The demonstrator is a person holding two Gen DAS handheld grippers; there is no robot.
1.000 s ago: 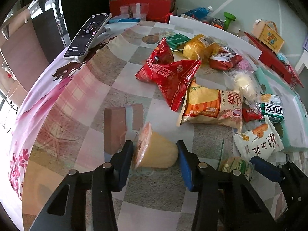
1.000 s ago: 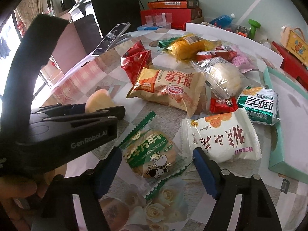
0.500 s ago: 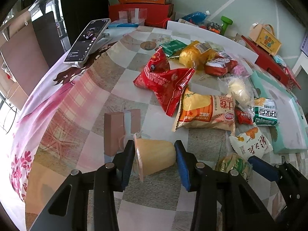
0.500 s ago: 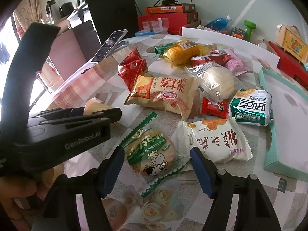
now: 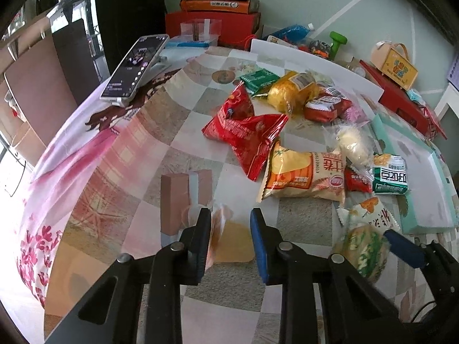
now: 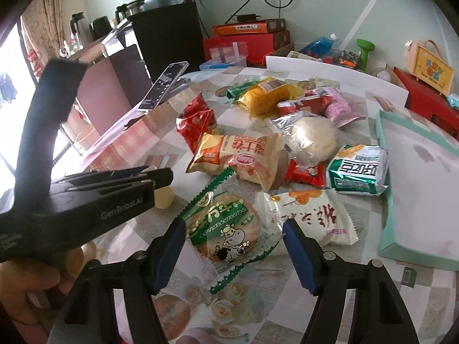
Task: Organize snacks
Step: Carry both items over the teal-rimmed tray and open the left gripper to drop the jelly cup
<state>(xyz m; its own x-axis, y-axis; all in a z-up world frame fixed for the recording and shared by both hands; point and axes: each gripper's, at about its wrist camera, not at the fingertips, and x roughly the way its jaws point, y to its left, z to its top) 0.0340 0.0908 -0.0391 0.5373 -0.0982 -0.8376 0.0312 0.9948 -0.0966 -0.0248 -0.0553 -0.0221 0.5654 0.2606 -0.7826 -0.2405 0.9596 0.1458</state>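
Only a few things are actually readable. The left tool (image 6: 155, 177) has "GenRobot.AI" printed along its black side. The white-and-green packet (image 6: 358, 170), up and to the right of the right tool (image 6: 232, 255), shows big dark Korean letters upside down, looks like "맛있는". The yellow-orange bag (image 5: 304, 176), past the left tool's tip, has a long number up its edge that's too small to read. Chinese print on the other wrappers is too blurry for me.

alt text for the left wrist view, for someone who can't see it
The left gripper has just closed its jaws on a yellow jelly cup lying on a checked tablecloth. Packaged snacks, including a red bag, lie beyond it beside a teal tray.
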